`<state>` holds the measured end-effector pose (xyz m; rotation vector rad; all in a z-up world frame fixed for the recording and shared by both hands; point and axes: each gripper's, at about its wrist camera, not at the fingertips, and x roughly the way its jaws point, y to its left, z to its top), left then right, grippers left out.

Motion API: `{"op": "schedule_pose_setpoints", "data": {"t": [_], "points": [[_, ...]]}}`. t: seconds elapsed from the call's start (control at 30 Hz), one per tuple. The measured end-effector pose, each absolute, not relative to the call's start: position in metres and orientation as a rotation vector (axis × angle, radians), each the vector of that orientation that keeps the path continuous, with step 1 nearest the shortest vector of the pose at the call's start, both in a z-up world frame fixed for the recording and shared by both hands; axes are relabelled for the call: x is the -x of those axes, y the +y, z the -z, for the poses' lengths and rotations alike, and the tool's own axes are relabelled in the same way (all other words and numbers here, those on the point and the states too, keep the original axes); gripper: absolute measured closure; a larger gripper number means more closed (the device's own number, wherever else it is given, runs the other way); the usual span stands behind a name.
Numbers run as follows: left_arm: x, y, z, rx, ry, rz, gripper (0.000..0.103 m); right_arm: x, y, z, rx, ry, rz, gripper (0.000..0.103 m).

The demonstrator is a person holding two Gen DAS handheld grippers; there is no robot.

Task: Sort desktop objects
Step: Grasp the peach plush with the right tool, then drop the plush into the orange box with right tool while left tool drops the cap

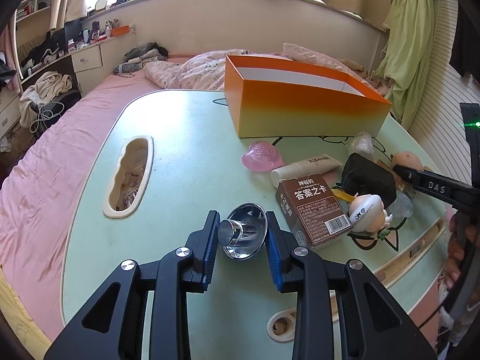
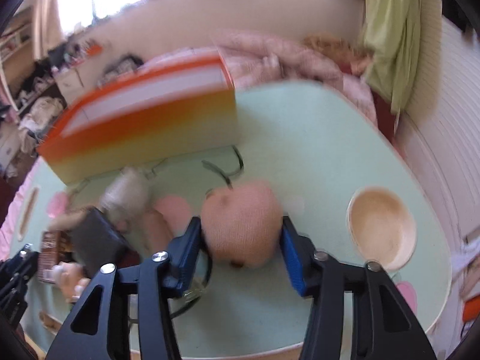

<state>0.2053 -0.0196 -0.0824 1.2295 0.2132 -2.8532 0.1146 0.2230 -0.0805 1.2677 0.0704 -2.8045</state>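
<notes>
**Two tools working among the clutter on the green counter**

The left tool (image 1: 241,237) is straddling a shiny metal cup (image 1: 244,230) that is lying on its side on the pale green counter (image 1: 186,156). Its blue pads are standing just off the rim on either side, so the jaws are sitting apart, not clamped.

The right tool (image 2: 240,246) is closing around a peach plush ball (image 2: 241,225); both pads are pressing against its sides, gripping it, though the right wrist view is blurred.

An orange box (image 1: 303,106), open at the top, is standing at the far edge of the counter. In front of it are lying a pink jelly heart (image 1: 262,158), a white tube (image 1: 306,166), a brown card box (image 1: 313,211), a black block (image 1: 369,180) and a small white figurine (image 1: 367,213), all crowded together. A round wooden dish (image 2: 382,229) is sitting to the right of the plush ball.
</notes>
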Motion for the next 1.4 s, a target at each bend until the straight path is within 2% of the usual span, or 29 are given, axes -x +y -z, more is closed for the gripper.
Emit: {"op": "schedule_pose_setpoints", "data": {"t": [0.5, 0.97, 1.17, 1.4], "points": [[-0.205, -0.018, 0.082, -1.228, 0.206, 2.854, 0.072, -0.129, 0.218, 0.08, -1.179, 0.099, 2.823, 0.061], [-0.21, -0.018, 0.06, -1.175, 0.229, 2.89, 0.072, -0.138, 0.213, 0.055, -1.089, 0.149, 2.847, 0.061], [-0.203, -0.009, 0.035, -1.124, 0.204, 2.956, 0.072, -0.14, 0.207, 0.037, -1.035, 0.135, 2.823, 0.061], [-0.159, 0.01, -0.028, -0.97, 0.167, 3.117, 0.072, -0.115, 0.192, -0.012, -0.872, 0.142, 2.814, 0.06]]}}
